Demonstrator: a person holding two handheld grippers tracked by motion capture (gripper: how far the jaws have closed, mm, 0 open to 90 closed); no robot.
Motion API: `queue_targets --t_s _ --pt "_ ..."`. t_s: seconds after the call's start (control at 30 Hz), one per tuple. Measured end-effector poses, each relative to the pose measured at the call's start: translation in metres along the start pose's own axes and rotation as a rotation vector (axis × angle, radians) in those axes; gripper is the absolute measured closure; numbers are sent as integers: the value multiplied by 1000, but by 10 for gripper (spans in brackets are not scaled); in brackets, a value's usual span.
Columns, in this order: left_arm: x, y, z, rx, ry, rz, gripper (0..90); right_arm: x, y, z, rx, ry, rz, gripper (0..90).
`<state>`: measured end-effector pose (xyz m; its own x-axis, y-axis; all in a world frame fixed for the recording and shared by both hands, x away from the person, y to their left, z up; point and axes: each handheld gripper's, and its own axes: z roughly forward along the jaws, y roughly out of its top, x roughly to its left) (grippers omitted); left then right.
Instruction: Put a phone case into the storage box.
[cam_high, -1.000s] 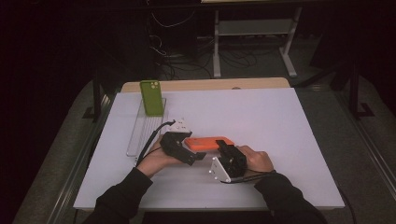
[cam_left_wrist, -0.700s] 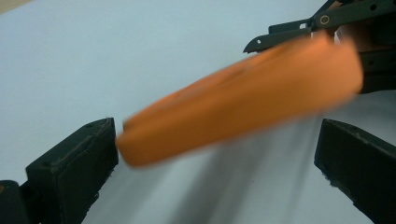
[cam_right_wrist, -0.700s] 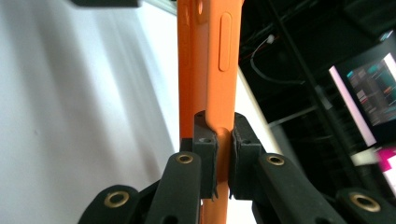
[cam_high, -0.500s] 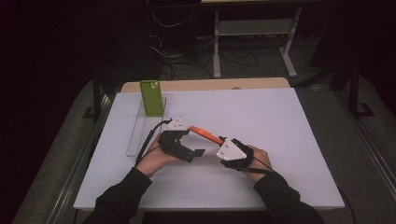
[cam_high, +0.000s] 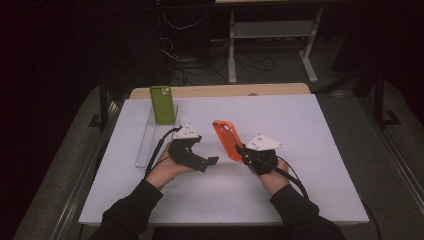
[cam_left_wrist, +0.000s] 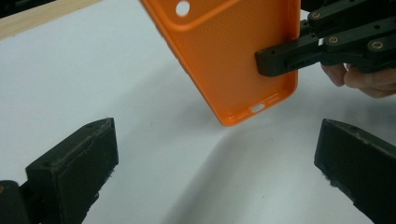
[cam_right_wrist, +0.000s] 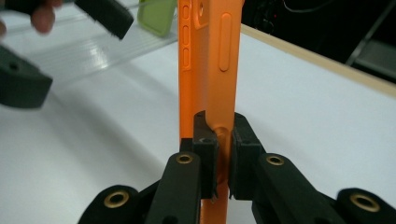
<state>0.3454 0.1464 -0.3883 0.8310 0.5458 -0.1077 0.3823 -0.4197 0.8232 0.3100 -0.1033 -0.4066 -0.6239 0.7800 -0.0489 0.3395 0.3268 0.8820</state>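
The right gripper (cam_high: 243, 151) is clamped on the long edge of an orange soft-plastic phone case (cam_high: 228, 139), holding it clear of the white tabletop (cam_high: 310, 130), tilted, with its camera cut-out at the far end. In the right gripper view the two black jaws pinch the case's side wall between them, just below the button bumps. The left gripper (cam_high: 209, 161) rests low at the near left of the case with its jaws apart and nothing between them; in the left gripper view the case (cam_left_wrist: 233, 56) hangs above and beyond those open jaws, apart from them.

On the far left of the tabletop a clear ridged plastic rack (cam_high: 152, 137) lies lengthwise, and a green phone case (cam_high: 163, 104) stands upright at its far end.

As a judgement: the work looks like standing cases in the rack. The green one is already placed; the orange one is lifted and securely gripped but is well apart from the rack, so carrying it left, lining it up with a slot nearer than the green case, lowering and releasing it are all left.

No brand, label or writing can be read on either case, the rack or the grippers.
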Motion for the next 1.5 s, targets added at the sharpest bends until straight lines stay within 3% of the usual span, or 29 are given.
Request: queue_targets --t_s 0.13,0.4,0.6,0.77,0.93,1.03,1.27,1.37,1.5 --pt "0 3 0 -23 -1 -28 0 -4 -1 1 5 -8 83 819" --pt "1 17 0 -69 26 -53 0 4 0 2 14 -18 125 819" --pt "0 25 3 -100 28 -78 0 14 2 5 0 -15 105 818" --pt "2 28 9 -113 31 -93 0 22 4 6 0 -1 120 818" --pt "2 31 13 -146 4 -119 0 27 4 8 3 8 111 818" --pt "1 34 16 -157 2 -109 0 31 4 9 2 12 107 818" --pt "-3 35 17 -176 27 -139 0 35 4 12 9 15 113 816" --pt "-6 36 18 -183 35 -140 0 37 3 12 15 18 91 815" --pt "-4 37 16 -197 45 -142 88 37 2 11 13 16 96 814"
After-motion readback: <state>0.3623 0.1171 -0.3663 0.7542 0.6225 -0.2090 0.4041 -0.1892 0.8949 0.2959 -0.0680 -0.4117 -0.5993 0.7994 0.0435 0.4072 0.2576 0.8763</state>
